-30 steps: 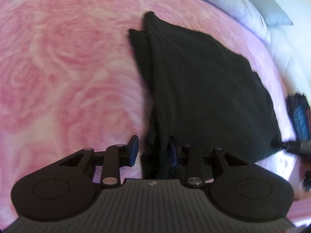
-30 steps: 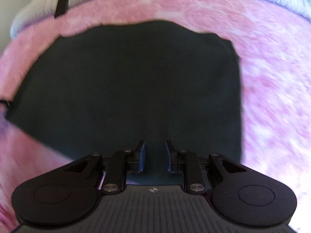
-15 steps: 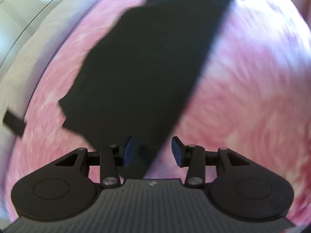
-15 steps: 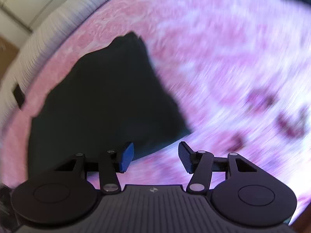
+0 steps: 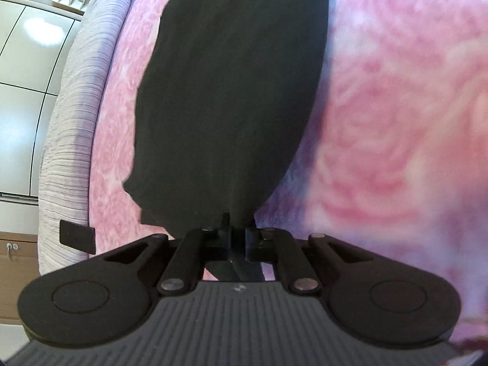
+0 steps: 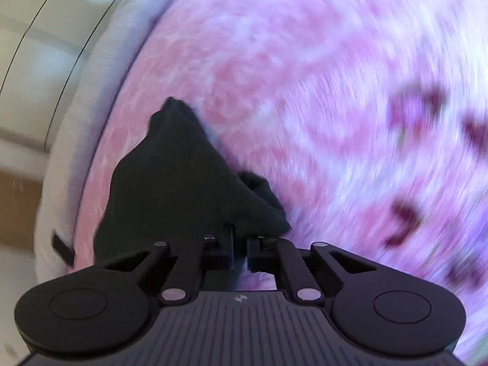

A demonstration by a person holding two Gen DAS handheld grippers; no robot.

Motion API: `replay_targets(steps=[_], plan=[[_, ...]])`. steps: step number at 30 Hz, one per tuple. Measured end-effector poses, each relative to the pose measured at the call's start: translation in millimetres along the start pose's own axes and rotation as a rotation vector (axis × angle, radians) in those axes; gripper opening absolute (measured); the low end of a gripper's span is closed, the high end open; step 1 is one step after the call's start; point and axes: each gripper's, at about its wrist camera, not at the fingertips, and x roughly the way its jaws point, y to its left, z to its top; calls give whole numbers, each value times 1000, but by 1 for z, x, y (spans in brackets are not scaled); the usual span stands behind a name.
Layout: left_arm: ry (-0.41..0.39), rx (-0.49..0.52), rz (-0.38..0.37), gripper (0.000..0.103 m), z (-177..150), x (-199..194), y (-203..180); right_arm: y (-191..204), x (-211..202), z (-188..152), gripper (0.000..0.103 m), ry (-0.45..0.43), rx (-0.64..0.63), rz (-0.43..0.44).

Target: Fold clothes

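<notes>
The black garment (image 5: 231, 91) lies on the pink rose-patterned bed cover (image 5: 396, 122), near the bed's ribbed grey edge (image 5: 73, 122). Half a second ago both tools stood spread beside it; now the left hand-held gripper (image 5: 237, 238) pinches one corner and the right hand-held gripper (image 6: 240, 245) pinches another, its cloth bunched up. To me that looks like a grip for carrying one edge over in another fold.

Readable text: none | small emblem on left gripper (image 5: 238, 239) body and right gripper (image 6: 240, 245) body: not legible
</notes>
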Motion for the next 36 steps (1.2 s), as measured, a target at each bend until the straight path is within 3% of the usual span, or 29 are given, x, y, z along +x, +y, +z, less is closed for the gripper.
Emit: replay_targets(steps=[4, 7, 11, 13, 16, 19, 21, 23, 25, 27, 29, 30, 33, 35, 36], plan=[[-53, -20, -94, 5, 32, -60, -17, -9, -51, 30, 0, -17, -138, -58], [-94, -72, -216, 5, 65, -109, -44, -18, -88, 53, 0, -33, -233, -108], [-115, -210, -368, 8, 99, -139, -76, -60, -133, 81, 0, -105, -280, -260], [-98, -272, -426, 8, 100, -141, -85, -77, -145, 86, 3, -135, -283, -298], [-90, -258, -476, 12, 81, -151, -93, -79, -157, 70, 8, -149, -303, -287], [-76, -170, -434, 14, 49, -154, -90, -61, -157, 28, 19, -106, -359, -246], [-68, -155, -391, 24, 24, -150, -80, -42, -151, -12, 28, -61, -412, -208], [-76, -143, -336, 37, 1, -137, -68, -17, -142, -61, 30, -5, -488, -174], [-108, -105, -282, 41, -17, -120, -58, 9, -133, -111, 36, 52, -564, -139], [-169, 1, -219, 50, -31, -96, -56, 34, -123, -161, 46, 104, -610, -107], [-264, 182, -139, 52, -44, -76, -66, 51, -115, -202, 52, 142, -588, -72], [-307, 246, -112, 59, -50, -66, -69, 57, -111, -221, 58, 156, -562, -60], [-439, 429, -36, 69, -69, -38, -76, 62, -103, -260, 59, 157, -449, -67], [-508, 504, -27, 79, -73, -28, -74, 61, -99, -276, 60, 150, -374, -89], [-537, 530, -29, 78, -73, -25, -72, 62, -98, -283, 60, 144, -357, -106]])
